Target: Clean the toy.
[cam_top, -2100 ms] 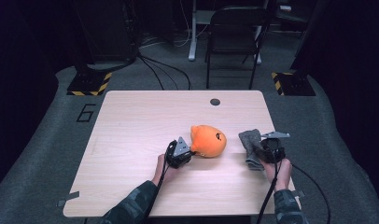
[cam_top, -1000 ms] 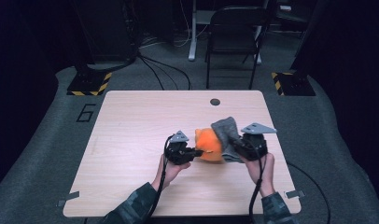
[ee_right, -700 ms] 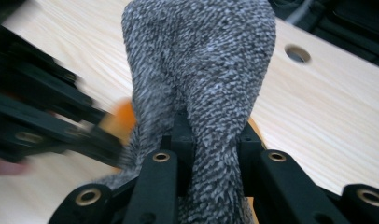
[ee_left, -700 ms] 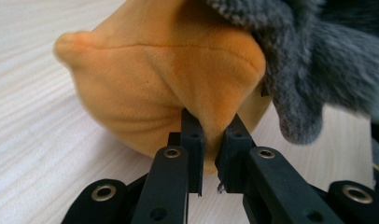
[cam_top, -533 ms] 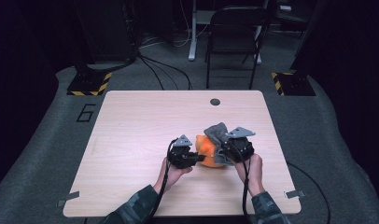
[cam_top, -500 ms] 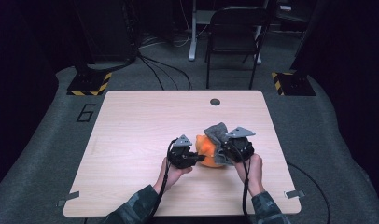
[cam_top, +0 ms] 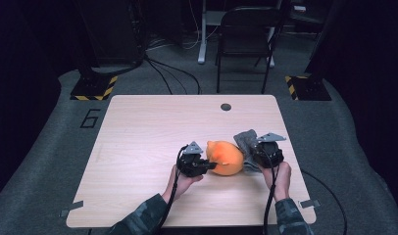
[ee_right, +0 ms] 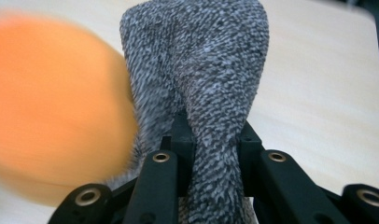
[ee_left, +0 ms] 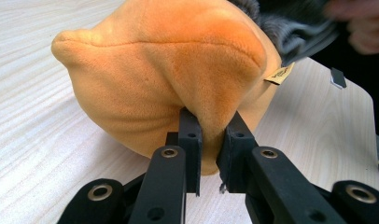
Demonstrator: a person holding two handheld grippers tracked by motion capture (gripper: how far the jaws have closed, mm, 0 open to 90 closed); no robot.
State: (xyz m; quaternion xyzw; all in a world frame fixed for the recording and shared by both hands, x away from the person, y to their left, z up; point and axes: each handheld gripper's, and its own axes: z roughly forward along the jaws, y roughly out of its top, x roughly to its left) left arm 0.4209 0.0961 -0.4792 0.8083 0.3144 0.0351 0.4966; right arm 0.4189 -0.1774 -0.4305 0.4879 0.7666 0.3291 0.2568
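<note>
An orange plush toy (cam_top: pixel 227 157) is seen lying on the wooden table (cam_top: pixel 153 127), directly in front of the left gripper (cam_top: pixel 210 166) and between it and the right gripper (cam_top: pixel 249 157). The toy is rounded and soft, covered in short velvety pile of a warm orange; a seam is seen running across its upper side, and a blunt point is drawn out at the end farthest to the left of the jaws in the left gripper view. A small tan label (ee_left: pixel 279 73) is stitched to the side of the toy turned away from that gripper. A fold of the plush (ee_left: pixel 178 70) is pinched between the left gripper's jaws, which are drawn almost together on it, so that the fabric is puckered just above the pads. A grey knitted cloth (ee_right: pixel 211 70), flecked dark and light like a sock, is clamped in the right gripper (ee_right: pixel 214 140), whose jaws are likewise nearly closed on it; above the jaws the cloth is seen rising and widening. To the left of the right gripper's jaws the orange toy is seen blurred, just beside the cloth. In the high view the grey cloth (cam_top: pixel 246 141) is laid against the toy's side nearest the right gripper.
</note>
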